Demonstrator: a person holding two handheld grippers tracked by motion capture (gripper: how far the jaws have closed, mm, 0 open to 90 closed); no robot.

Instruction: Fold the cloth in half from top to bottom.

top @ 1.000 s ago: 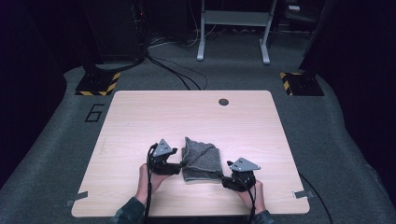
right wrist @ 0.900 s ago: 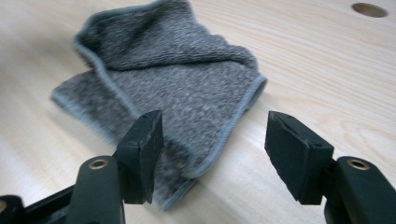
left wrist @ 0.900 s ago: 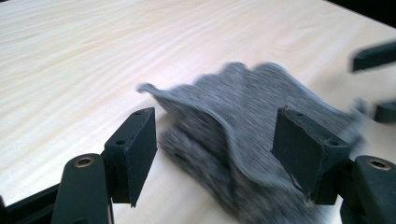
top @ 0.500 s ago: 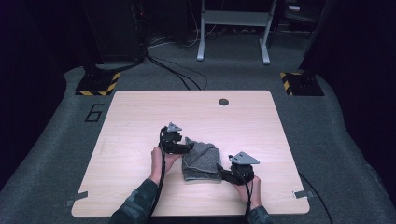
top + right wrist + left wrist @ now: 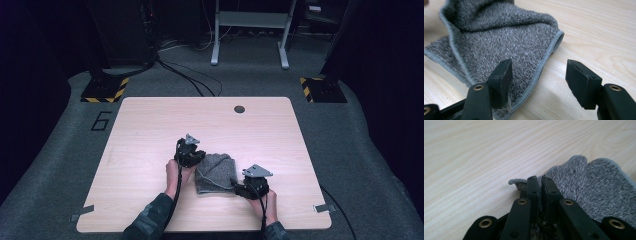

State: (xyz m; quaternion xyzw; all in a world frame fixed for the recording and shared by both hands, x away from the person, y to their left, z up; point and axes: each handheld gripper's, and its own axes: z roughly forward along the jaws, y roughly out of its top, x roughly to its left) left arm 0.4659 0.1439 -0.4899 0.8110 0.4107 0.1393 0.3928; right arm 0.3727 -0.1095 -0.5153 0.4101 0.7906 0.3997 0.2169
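Note:
A grey knitted towel lies bunched on the wooden table, near its front edge. My left gripper is at the towel's left side. In the left gripper view its jaws have just been closing, and the left gripper now stands shut on a fold of the towel with cloth pinched between the pads. My right gripper sits at the towel's right front corner. There the right gripper is open, one jaw over the towel and the other over bare wood, straddling the hemmed edge.
A round cable hole sits near the table's far edge. Black cables run over the grey carpet behind, beside striped stand bases and a metal frame. A number 6 marks the floor at the left.
My left gripper moved away from the front edge to the towel's left side, and its jaws shut on the cloth. The towel bunched into a rounder heap. The right gripper barely moved.

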